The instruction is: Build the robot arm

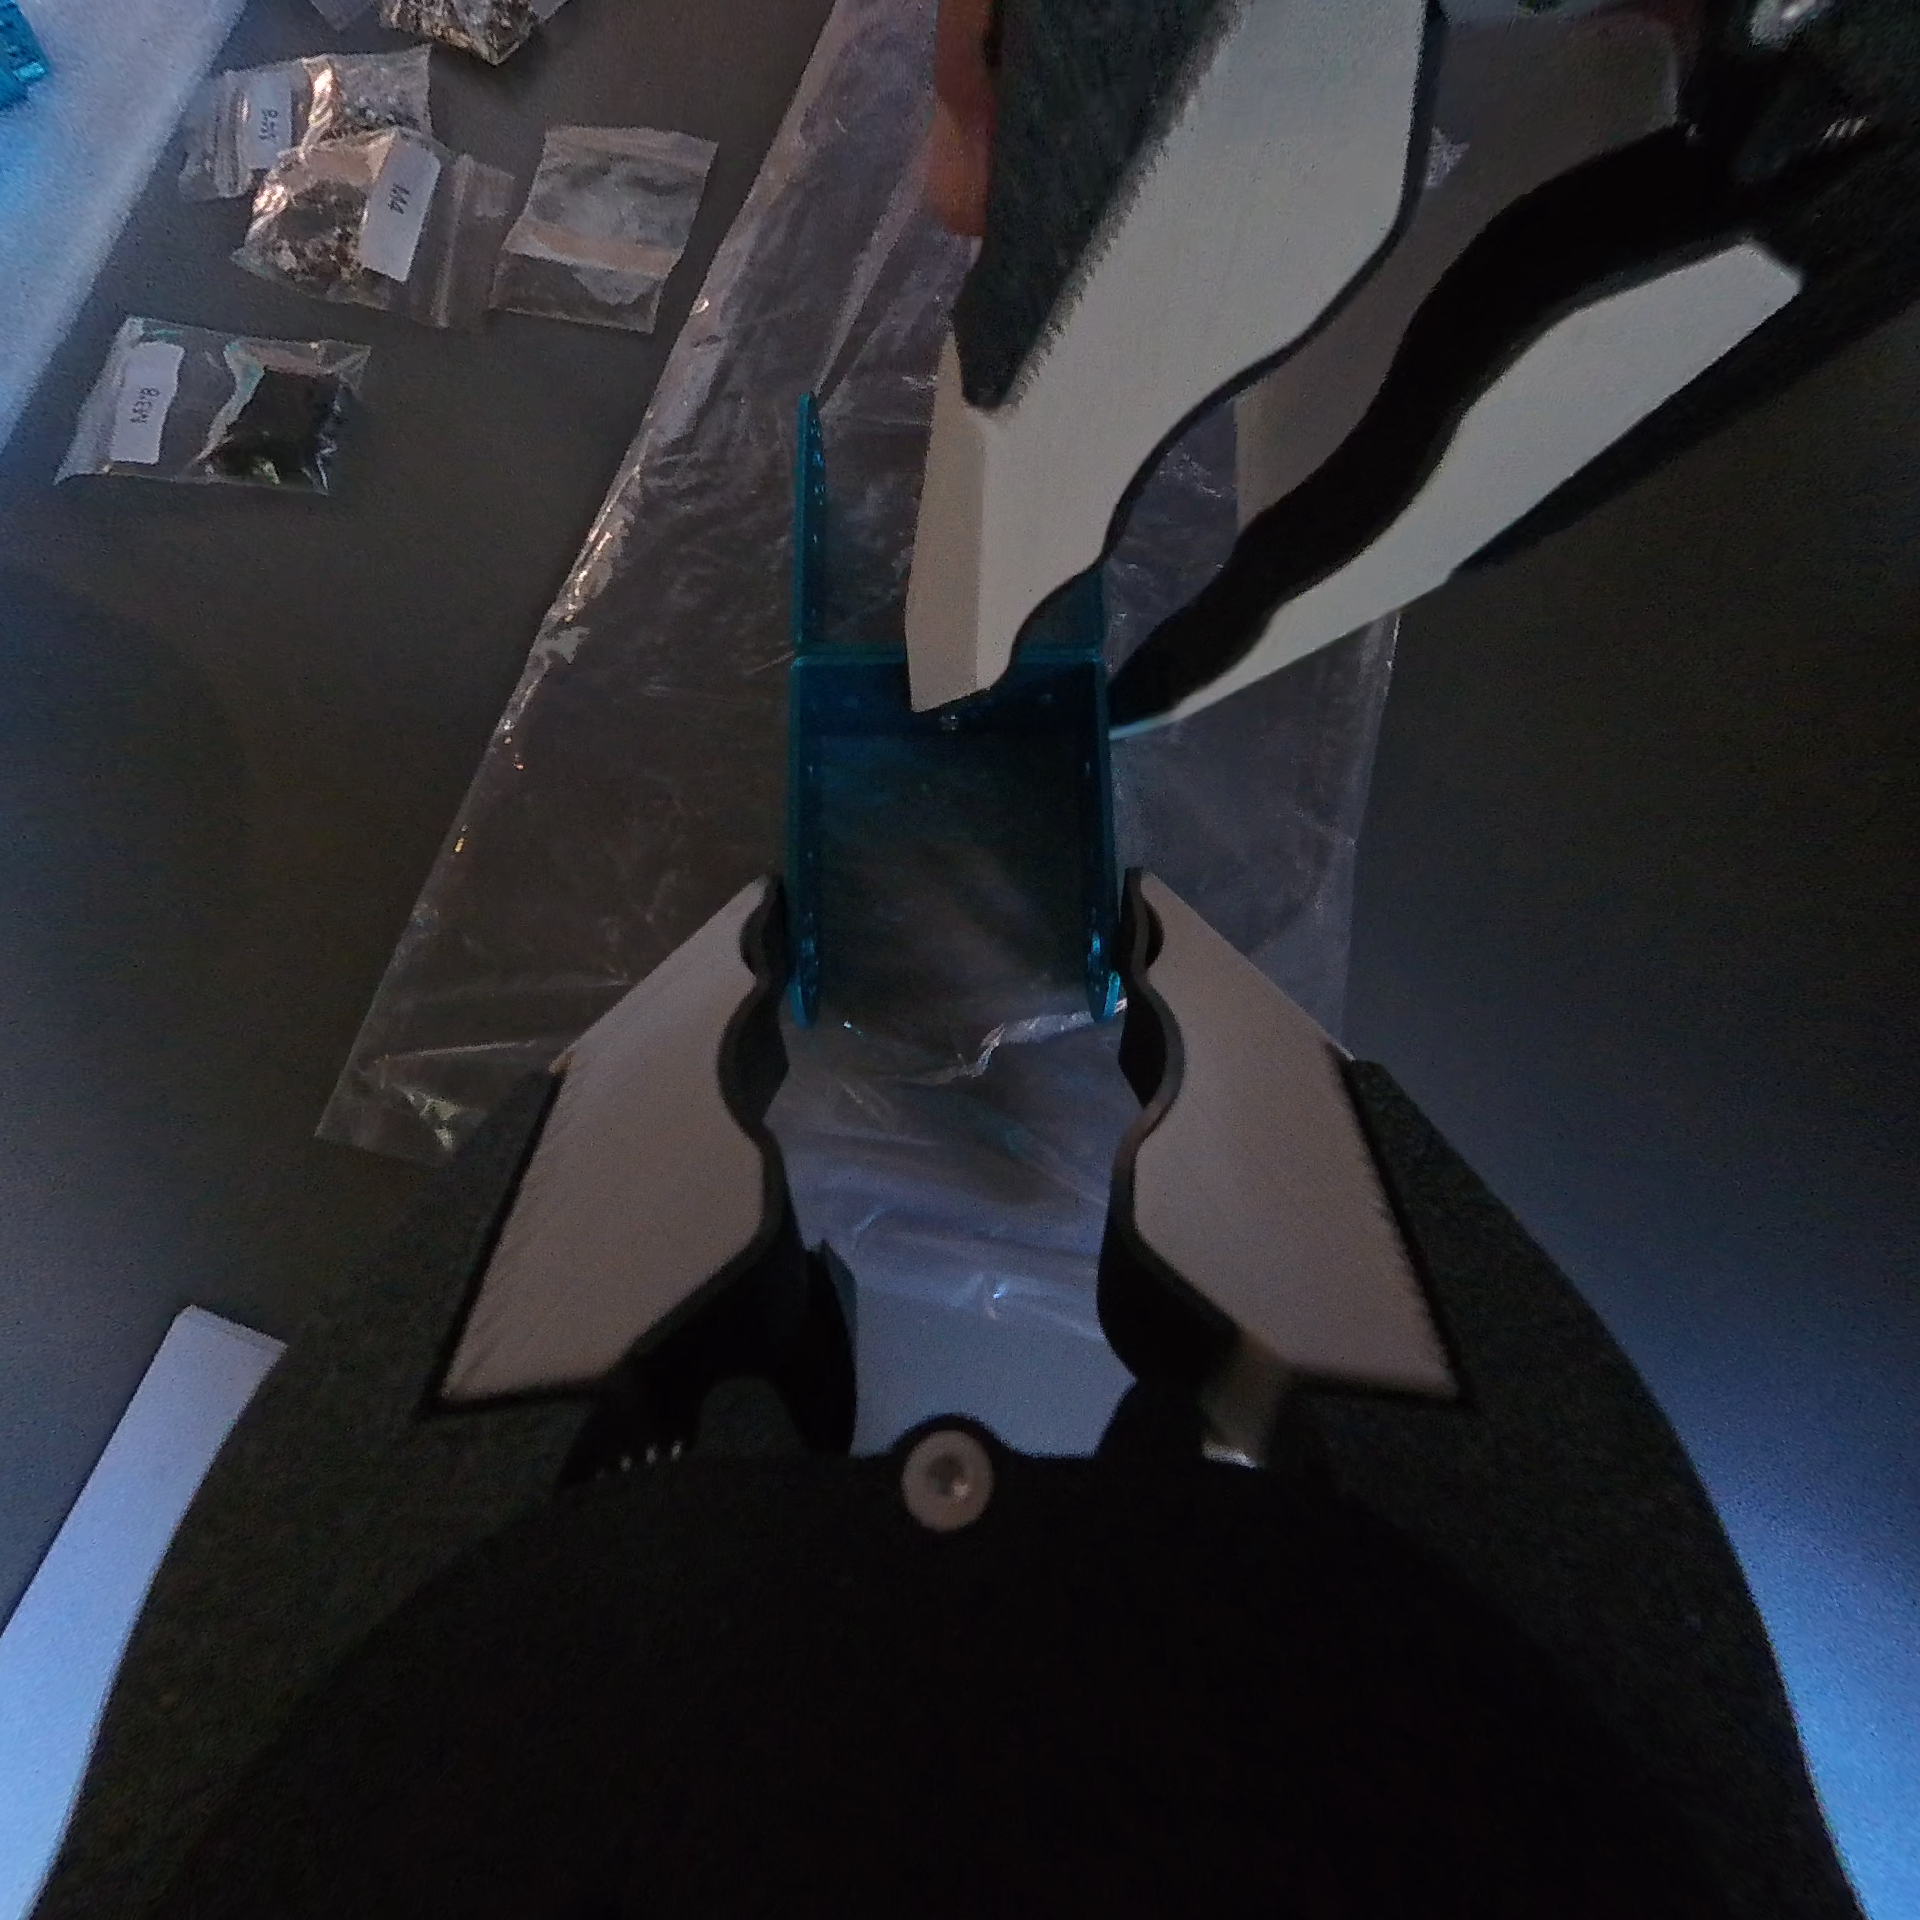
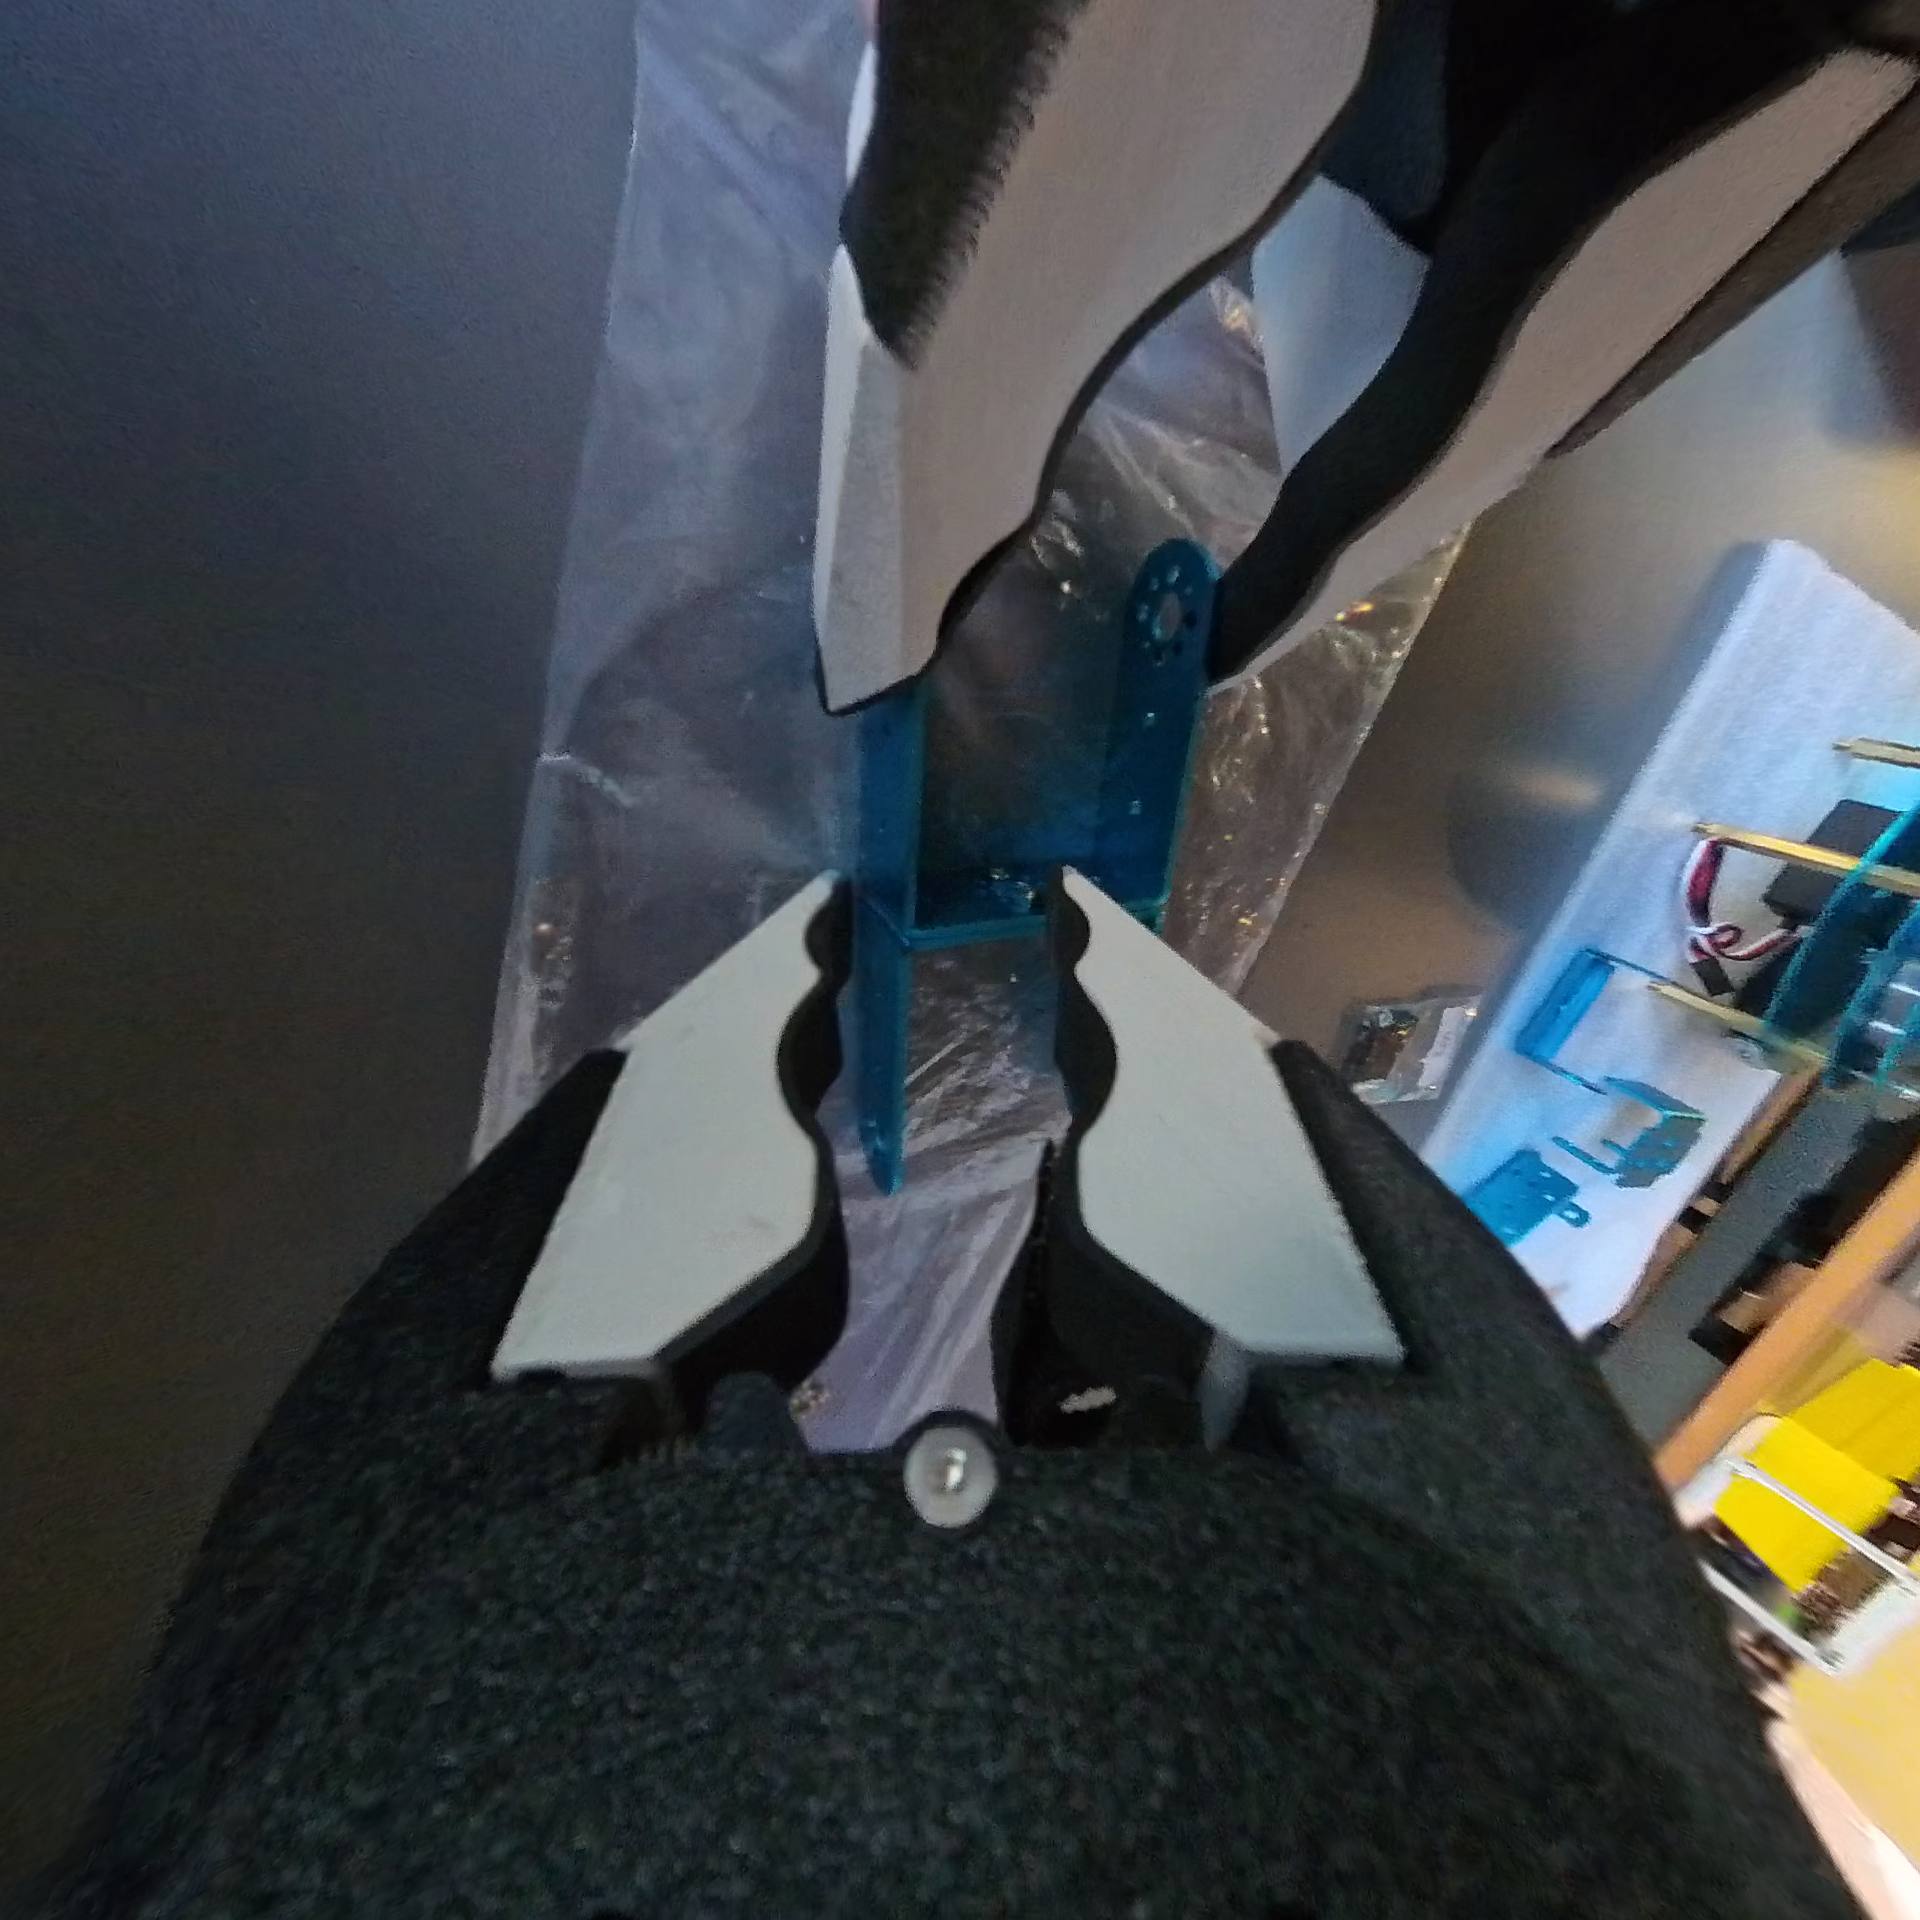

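Observation:
A blue metal bracket, two U-shapes joined back to back, hangs just above a clear plastic bag on a dark table. My left gripper is shut on the bracket, one finger on the outside of each near arm. My right gripper comes in from the upper right at the bracket's other end. In the right wrist view my right gripper straddles one thin arm of the bracket, with a visible gap to one finger. The left gripper clamps the far arms.
Several small zip bags of hardware lie at the far left of the table. A white strip lies at the near left. To the right, a white surface carries more blue brackets and a clear plate on brass standoffs. Yellow bins stand beyond. Left and right tips are no more than a few centimetres apart.

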`<state>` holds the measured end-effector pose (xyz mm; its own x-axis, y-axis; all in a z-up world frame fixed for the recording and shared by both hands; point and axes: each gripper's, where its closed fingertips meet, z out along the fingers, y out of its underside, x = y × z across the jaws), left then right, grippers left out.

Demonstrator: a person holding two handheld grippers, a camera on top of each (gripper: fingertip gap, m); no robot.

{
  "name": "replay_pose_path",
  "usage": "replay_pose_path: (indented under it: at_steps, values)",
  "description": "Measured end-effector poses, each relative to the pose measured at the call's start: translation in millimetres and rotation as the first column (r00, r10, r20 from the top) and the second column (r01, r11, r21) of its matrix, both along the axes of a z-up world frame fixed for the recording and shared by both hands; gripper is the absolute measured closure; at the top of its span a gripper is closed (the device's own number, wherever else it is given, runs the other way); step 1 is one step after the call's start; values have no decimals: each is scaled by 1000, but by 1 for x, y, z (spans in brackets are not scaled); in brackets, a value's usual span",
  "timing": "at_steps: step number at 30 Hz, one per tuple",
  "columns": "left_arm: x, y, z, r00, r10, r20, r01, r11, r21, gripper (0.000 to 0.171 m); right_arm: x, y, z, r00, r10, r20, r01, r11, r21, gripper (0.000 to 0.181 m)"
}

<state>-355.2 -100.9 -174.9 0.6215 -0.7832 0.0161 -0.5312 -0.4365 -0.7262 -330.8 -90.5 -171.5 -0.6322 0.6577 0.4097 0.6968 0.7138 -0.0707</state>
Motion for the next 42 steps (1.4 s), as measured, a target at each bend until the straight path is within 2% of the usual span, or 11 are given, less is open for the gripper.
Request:
replay_pose_path:
  at_steps: [10,12,15,18,22,27,33,37,39,41,42]
  values:
    - [-1,1,0,1000,2,-1,-2,1000,0,108,2,-2,8,999,50,-12,-50,997,63,159]
    - [-1,0,0,1000,1,-1,-1,1000,1,108,0,-3,10,998,49,-30,-47,997,56,157]
    - [-1,1,0,1000,2,-1,-2,1000,1,108,-1,-6,5,999,28,-18,-28,1000,7,134]
    - [-1,1,0,1000,2,-2,-2,1000,2,108,0,-2,1,1000,-23,5,23,999,-39,127]
    - [0,0,0,1000,1,-2,-1,1000,1,108,3,-5,-1,999,-33,27,35,997,-73,133]
    - [0,0,0,1000,0,-4,0,1000,0,108,6,-7,6,1000,15,11,-15,1000,7,142]
    - [0,0,0,1000,0,-3,0,1000,2,108,4,-6,1,999,-32,23,33,998,-53,120]
    - [0,1,0,1000,0,-2,0,1000,3,108,6,-10,-2,996,-68,63,76,988,-132,122]
    - [0,0,0,1000,-1,-2,1,1000,3,108,9,-11,0,997,-52,63,58,993,-102,120]
    - [0,0,0,1000,0,-4,0,1000,3,108,9,-12,4,999,-26,46,29,997,-71,130]
    - [0,0,0,1000,0,-5,0,1000,3,108,8,-14,5,999,-23,35,26,997,-74,128]
